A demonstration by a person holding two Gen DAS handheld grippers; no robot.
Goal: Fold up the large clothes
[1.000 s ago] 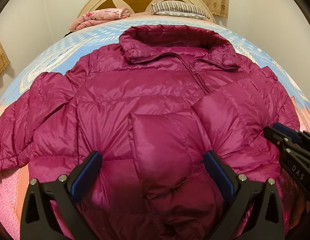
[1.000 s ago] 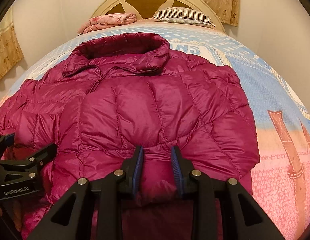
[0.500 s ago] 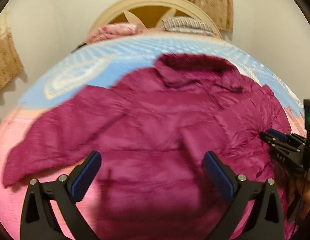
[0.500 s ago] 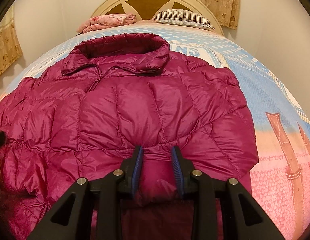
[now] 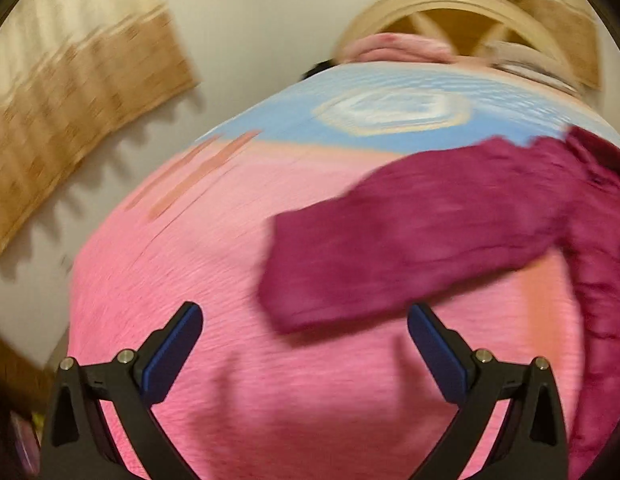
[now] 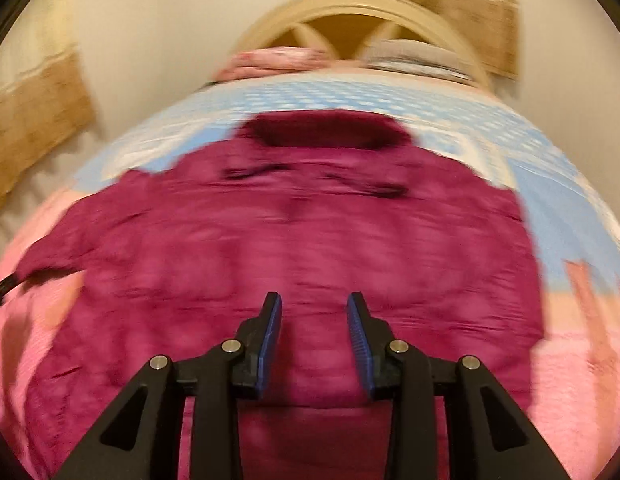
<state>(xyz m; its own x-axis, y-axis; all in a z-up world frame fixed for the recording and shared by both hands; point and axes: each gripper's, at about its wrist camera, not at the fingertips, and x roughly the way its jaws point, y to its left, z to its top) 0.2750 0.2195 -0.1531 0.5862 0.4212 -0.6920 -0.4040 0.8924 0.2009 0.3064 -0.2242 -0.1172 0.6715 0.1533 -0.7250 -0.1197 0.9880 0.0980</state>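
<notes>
Magenta puffer jacket [image 6: 301,240] flat mid-bed [image 5: 213,280], collar toward headboard. Left gripper [image 5: 303,330] wide, empty, facing spread sleeve [image 5: 410,240] for fold-in. Right gripper [image 6: 314,320] opening, jacket behind jaws, grip unclear.

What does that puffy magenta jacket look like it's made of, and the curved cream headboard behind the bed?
The puffy magenta jacket looks like thin synthetic shell fabric, probably nylon or polyester, over soft filling: it has a faint sheen and padded, stitched sections, though the frames are blurred. The curved cream headboard looks like painted or lacquered wood, with a smooth arched rim and browner panels between its spokes; that is uncertain at this sharpness.
</notes>
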